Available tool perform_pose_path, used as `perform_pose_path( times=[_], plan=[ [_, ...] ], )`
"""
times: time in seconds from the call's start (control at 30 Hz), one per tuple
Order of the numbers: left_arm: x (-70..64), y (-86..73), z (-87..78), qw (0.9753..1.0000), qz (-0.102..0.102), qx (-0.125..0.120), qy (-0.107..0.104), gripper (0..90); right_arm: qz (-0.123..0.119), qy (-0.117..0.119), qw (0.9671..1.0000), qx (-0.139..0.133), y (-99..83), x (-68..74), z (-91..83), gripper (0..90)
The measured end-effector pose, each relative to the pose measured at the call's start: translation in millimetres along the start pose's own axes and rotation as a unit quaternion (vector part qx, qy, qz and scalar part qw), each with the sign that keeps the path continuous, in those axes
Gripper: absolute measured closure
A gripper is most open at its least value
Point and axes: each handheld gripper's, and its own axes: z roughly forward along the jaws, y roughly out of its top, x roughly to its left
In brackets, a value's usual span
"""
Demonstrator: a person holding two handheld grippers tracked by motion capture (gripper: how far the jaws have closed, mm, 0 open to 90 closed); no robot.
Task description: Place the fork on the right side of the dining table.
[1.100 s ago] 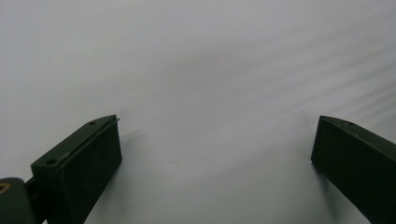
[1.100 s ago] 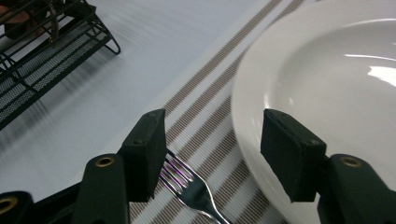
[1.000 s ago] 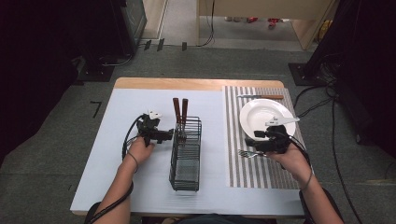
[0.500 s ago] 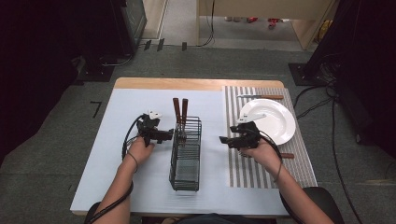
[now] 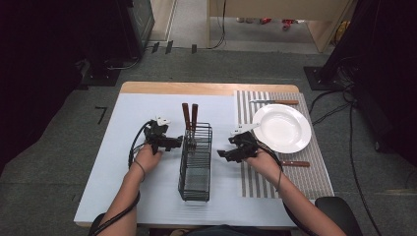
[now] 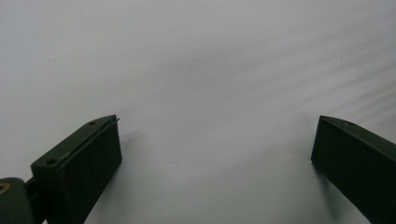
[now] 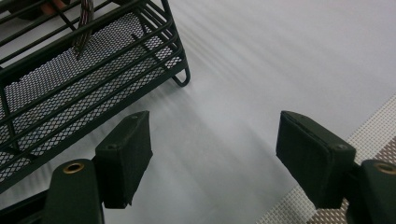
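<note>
a: count check. your table holds one wire caddy (image 5: 195,162), one white plate (image 5: 282,128), one striped placemat (image 5: 314,172).

b: cutlery?

a: two brown-handled pieces (image 5: 189,118) upright in the caddy, one knife (image 5: 274,102) above the plate, one brown-handled piece (image 5: 295,163) below it.

b: grippers?

a: two. your left gripper (image 5: 173,142) sits just left of the caddy, jaws wide apart, empty. your right gripper (image 5: 221,155) sits between caddy and plate, jaws spread, empty.
</note>
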Motion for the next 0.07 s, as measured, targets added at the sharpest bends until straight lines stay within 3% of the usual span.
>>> perform_pose_path(
  times=[0.07],
  plan=[
    [0.0,0.0,0.0,1.0000,0.000,0.000,0.000,1.7,0.000,0.001,1.0000,-0.001,0.2,-0.2,-0.5,26.6]
  ],
)
